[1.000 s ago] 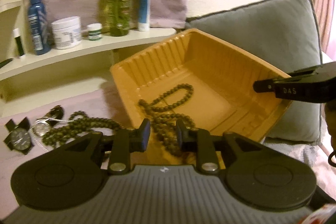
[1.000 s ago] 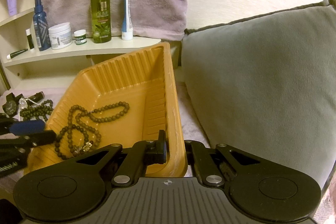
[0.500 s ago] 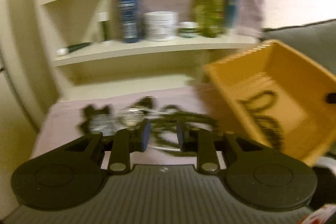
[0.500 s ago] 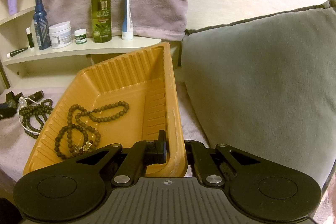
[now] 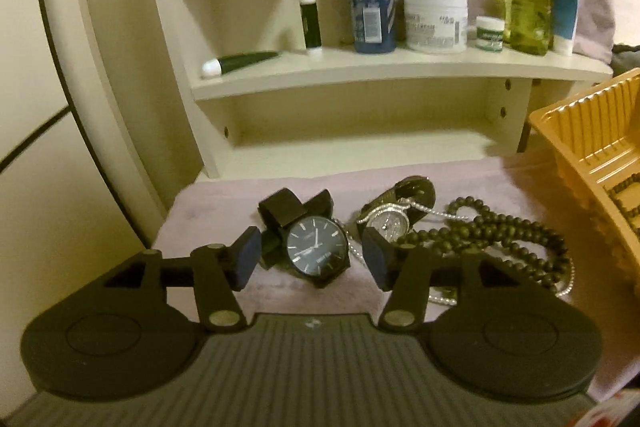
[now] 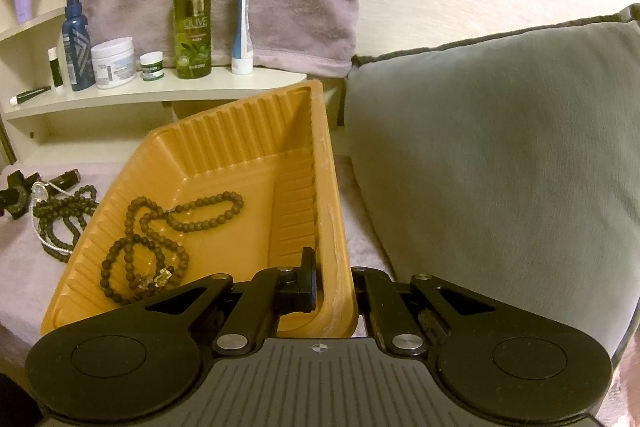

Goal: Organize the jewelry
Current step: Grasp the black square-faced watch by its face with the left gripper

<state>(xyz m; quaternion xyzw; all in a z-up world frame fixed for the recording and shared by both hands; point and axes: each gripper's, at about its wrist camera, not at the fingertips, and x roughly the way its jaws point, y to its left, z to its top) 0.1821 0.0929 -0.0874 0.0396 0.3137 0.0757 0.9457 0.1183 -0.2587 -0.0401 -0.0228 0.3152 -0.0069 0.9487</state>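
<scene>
Left gripper (image 5: 310, 261) opening over lilac cloth (image 5: 224, 199), black wristwatch (image 5: 317, 251) between parted pads, untouched; silver watch (image 5: 389, 221) and bead necklace (image 5: 508, 239) beside. Right gripper (image 6: 334, 285) clamped on orange tray (image 6: 240, 131) rim, beads (image 6: 160, 239) inside.

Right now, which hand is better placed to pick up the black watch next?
Left. The left hand-held gripper is opening with the black watch between its fingers, untouched. The right hand-held gripper is shut on the orange tray rim, holding it tilted, far from the watch.
</scene>
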